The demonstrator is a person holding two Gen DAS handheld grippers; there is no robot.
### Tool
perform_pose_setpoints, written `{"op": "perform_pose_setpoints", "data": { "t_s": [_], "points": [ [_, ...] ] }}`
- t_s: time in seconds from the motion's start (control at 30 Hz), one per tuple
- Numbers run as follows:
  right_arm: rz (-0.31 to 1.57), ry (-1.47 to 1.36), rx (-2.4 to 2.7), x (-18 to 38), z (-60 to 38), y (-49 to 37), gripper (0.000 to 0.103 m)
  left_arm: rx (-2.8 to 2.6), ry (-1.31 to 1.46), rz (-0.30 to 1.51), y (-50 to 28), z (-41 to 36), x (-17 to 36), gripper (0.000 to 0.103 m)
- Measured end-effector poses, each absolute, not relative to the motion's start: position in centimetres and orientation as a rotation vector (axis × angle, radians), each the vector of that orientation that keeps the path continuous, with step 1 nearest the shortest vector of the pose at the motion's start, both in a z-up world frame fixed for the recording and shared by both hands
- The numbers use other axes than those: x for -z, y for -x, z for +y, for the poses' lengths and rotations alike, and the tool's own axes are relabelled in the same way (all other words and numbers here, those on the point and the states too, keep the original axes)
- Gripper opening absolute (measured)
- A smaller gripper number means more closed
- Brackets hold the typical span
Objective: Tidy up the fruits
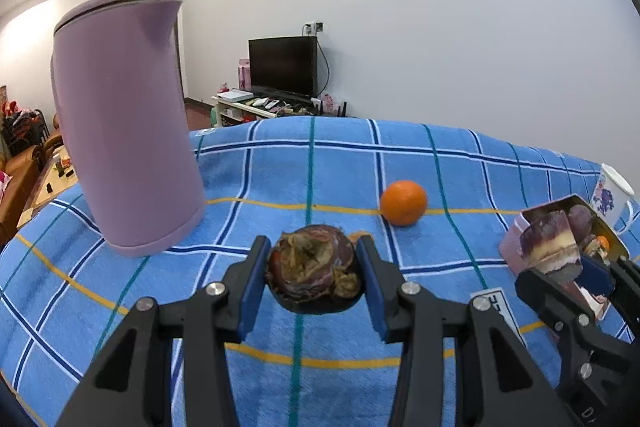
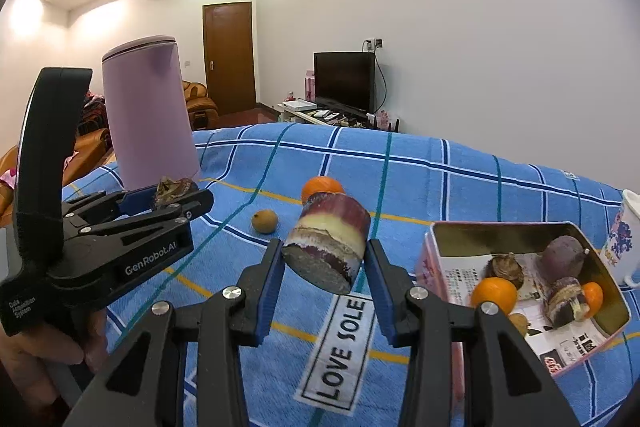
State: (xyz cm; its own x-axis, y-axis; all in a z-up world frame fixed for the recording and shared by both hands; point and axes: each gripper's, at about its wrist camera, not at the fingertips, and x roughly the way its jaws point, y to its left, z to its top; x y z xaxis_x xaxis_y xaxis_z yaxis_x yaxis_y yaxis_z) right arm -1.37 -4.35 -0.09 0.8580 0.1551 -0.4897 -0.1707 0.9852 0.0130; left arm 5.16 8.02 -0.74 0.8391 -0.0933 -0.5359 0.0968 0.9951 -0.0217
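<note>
Both grippers are loaded, so the step in hand looks like carrying fruit to the tin, with the drop not yet made. The desk (image 2: 460, 163), under a blue checked cloth, carries everything: a tall lilac kettle (image 2: 150, 115) stands at its far left, and a pink tin (image 2: 500, 233) lies open at its near right with a white floral mug (image 2: 626, 239) just beyond it. The tin already holds a purple sweet potato, cut cane pieces, two orange fruits and a brown bulb-like piece, on printed paper. The right gripper (image 2: 325, 267) has its fingers closed on a sugarcane chunk (image 2: 330, 247), a short cylinder with purple-red skin, a pale yellow band and a greyish cut end, held above the cloth just left of the tin. Its next move probably calls for a short shift rightward over the rim and a release into a free spot among the pieces. The left gripper (image 1: 314, 277) clamps a dark round fruit (image 1: 314, 269), its top brown and papery, above the cloth near the kettle and well apart from the tin, so it needs a longer carry. An orange (image 1: 403, 202) and a small yellowish-brown fruit (image 2: 264, 221) lie loose on the cloth, not yet collected.
</note>
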Motion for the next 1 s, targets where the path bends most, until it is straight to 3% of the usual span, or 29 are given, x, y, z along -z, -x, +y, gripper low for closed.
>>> {"op": "perform_pose_setpoints", "data": {
  "t_s": [1.0],
  "points": [
    [0.484,0.069,-0.097,-0.4,-11.1,3.4,0.043,0.167,-0.1,0.57,-3.1,-0.5,0.1,0.046]
  ]
}}
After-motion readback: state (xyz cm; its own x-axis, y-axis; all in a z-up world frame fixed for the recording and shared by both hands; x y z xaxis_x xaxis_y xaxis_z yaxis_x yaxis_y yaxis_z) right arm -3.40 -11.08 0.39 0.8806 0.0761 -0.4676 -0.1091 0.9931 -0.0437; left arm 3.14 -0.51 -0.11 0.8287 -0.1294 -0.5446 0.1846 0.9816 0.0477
